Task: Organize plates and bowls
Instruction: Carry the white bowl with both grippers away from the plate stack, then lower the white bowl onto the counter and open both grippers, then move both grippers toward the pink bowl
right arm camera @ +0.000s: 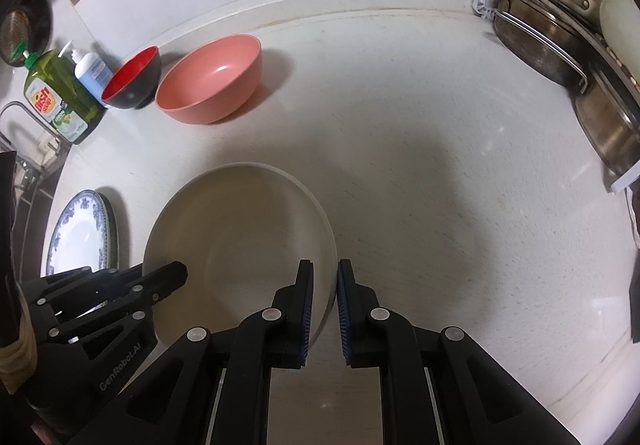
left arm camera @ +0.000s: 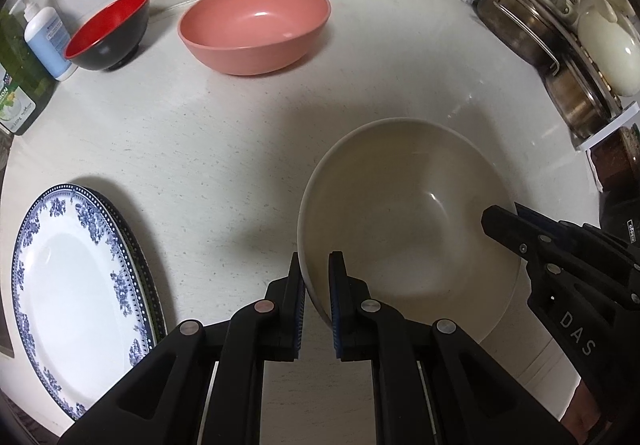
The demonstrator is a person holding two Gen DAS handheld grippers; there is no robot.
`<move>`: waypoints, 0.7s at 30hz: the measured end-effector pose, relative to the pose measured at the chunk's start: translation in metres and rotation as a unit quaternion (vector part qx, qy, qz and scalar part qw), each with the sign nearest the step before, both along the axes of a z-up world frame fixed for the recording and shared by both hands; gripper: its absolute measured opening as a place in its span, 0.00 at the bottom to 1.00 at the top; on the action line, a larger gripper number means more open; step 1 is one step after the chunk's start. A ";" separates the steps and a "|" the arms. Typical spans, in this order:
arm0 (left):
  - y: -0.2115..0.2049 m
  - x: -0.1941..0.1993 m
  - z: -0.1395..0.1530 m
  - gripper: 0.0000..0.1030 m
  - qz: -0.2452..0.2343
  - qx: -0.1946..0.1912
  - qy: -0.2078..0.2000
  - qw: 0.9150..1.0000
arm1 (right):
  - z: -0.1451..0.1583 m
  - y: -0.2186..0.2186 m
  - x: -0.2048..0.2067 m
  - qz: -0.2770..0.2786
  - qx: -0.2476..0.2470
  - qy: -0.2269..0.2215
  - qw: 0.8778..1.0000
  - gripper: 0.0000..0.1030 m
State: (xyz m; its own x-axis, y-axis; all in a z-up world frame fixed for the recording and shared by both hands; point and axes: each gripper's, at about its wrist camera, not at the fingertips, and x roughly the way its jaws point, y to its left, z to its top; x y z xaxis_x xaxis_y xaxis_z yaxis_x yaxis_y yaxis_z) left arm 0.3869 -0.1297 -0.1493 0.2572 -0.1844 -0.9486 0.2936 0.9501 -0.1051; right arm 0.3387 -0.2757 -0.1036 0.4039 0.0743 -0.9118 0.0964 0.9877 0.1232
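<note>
Left gripper (left arm camera: 316, 297) pinching cream bowl (left arm camera: 404, 205) rim, right gripper (right arm camera: 325, 303) clamped on its opposite rim, pink bowl (left arm camera: 256, 25) beyond, red-and-black bowl (left arm camera: 110, 31) beside it — blue-patterned plates (left arm camera: 72, 285) left of cream bowl.

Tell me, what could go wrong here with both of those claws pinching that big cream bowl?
1. Each gripper, left and right, pinches only the thin rim of the cream bowl; the smooth wall could slip out.
2. If one side rises faster, the bowl may tilt and twist free.
3. The blue-patterned plates lie close beside it, so a swing that way could knock them.
</note>
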 end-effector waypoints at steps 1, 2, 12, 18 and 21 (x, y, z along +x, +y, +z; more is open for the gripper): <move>-0.001 0.000 0.000 0.12 0.000 0.001 0.000 1.000 | -0.001 0.000 0.000 -0.001 0.000 0.001 1.000 0.13; -0.001 0.000 0.000 0.12 0.000 -0.001 0.000 1.000 | -0.001 0.000 0.000 -0.002 -0.001 0.001 1.000 0.13; 0.004 0.006 0.001 0.17 0.005 -0.013 0.008 1.000 | -0.005 -0.004 0.001 -0.001 0.002 0.001 1.000 0.14; 0.010 0.014 0.018 0.39 0.012 -0.024 -0.009 1.000 | -0.004 -0.008 0.001 -0.008 -0.002 0.001 1.000 0.26; 0.016 0.019 0.033 0.49 0.020 -0.031 -0.028 0.999 | 0.002 -0.008 -0.001 -0.012 -0.001 -0.008 1.000 0.34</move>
